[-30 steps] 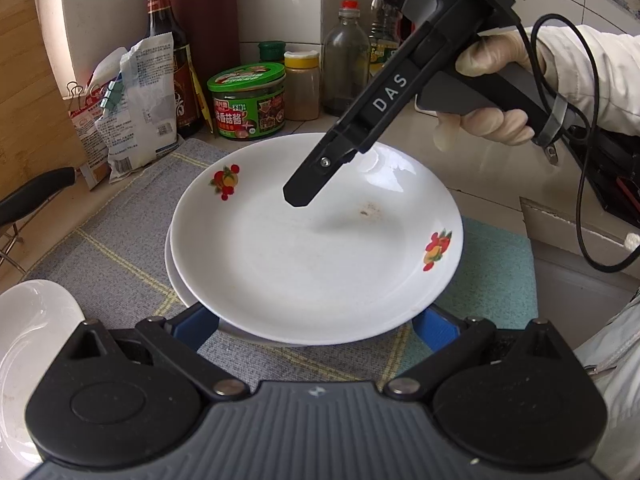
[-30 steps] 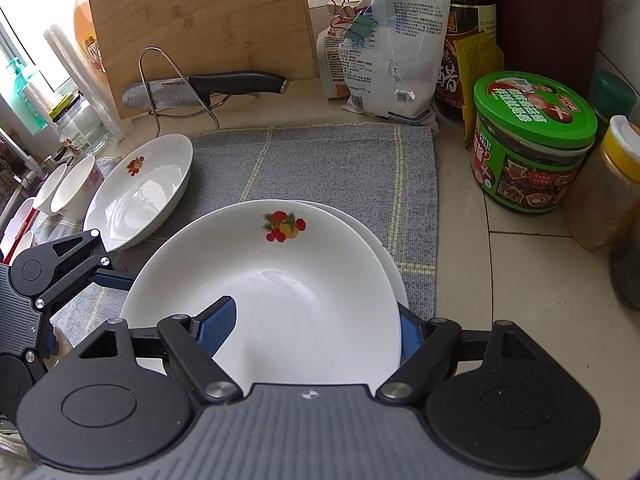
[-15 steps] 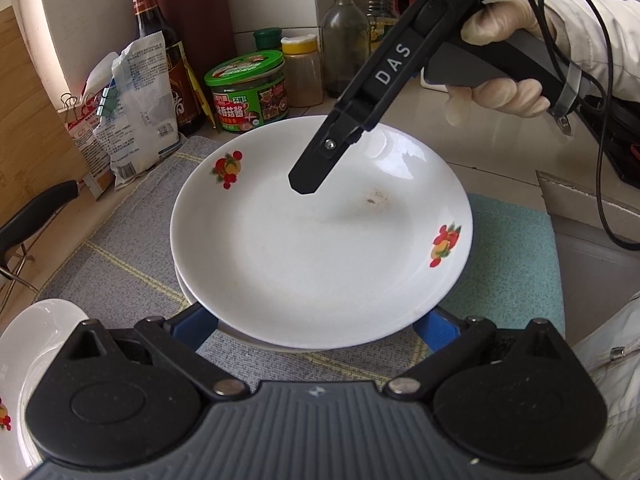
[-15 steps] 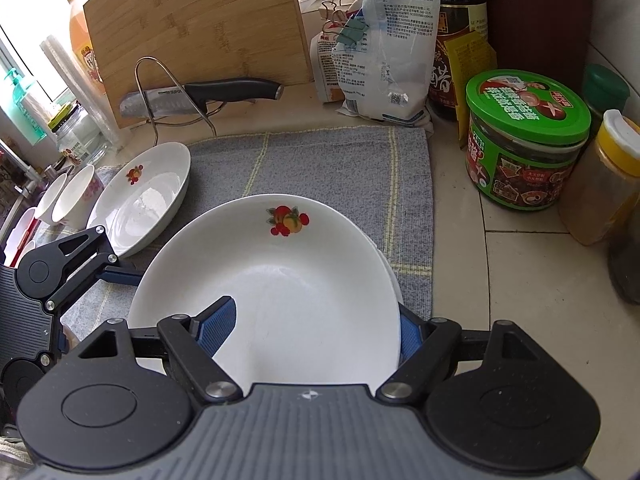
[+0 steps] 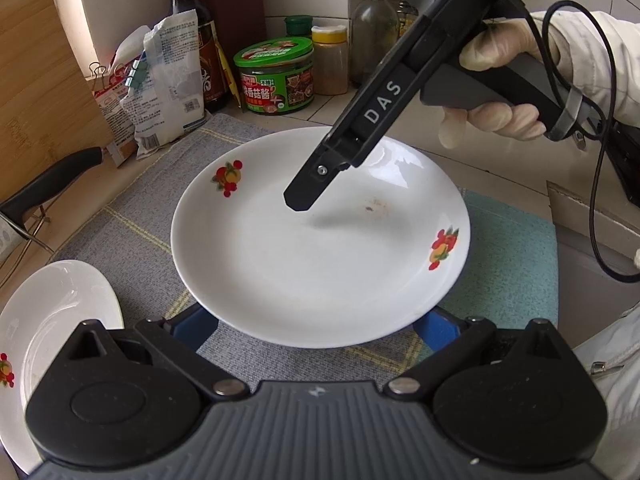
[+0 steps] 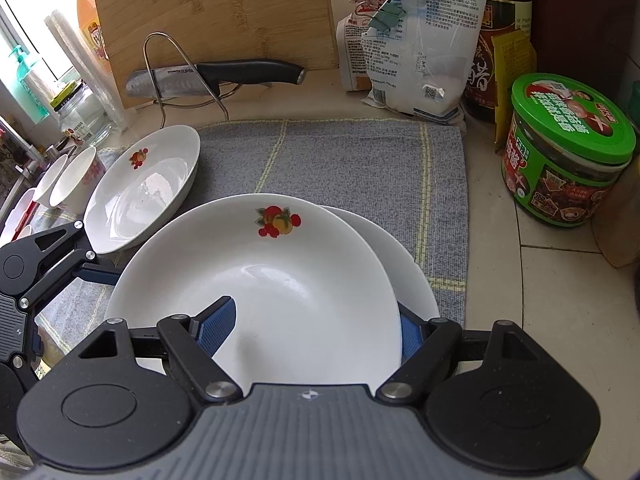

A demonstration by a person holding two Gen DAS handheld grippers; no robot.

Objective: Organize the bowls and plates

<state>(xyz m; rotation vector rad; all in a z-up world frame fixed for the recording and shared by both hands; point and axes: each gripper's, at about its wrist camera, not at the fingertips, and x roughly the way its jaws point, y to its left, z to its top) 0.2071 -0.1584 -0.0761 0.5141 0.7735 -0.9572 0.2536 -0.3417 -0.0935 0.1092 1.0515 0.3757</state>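
Observation:
A white plate with red fruit prints [image 5: 316, 248] [image 6: 264, 280] is lifted above the grey mat. A second white plate [image 6: 404, 264] lies under it on the mat, offset to the right. My right gripper [image 6: 316, 324] is shut on the top plate's near rim: one blue pad [image 6: 218, 324] lies inside the plate, the other under the rim. Its black finger shows over the plate in the left wrist view [image 5: 316, 180]. My left gripper [image 5: 316, 326] is open, its blue pads [image 5: 192, 328] low under the plate's near edge. A third plate [image 6: 144, 188] [image 5: 52, 320] lies at the left.
Small white bowls [image 6: 76, 180] stand beyond the left plate. A knife on a wire rack [image 6: 224, 76] and a bamboo board [image 6: 216, 20] stand behind the mat. A green-lidded jar [image 6: 568, 152], bags [image 6: 424, 40] and sauce bottles [image 6: 500, 40] crowd the right back. A teal cloth [image 5: 508, 264] lies beside the mat.
The top plate has risen and shifted left off the lower plate, held by my right gripper. The left gripper has drawn back, so more of the left plate shows.

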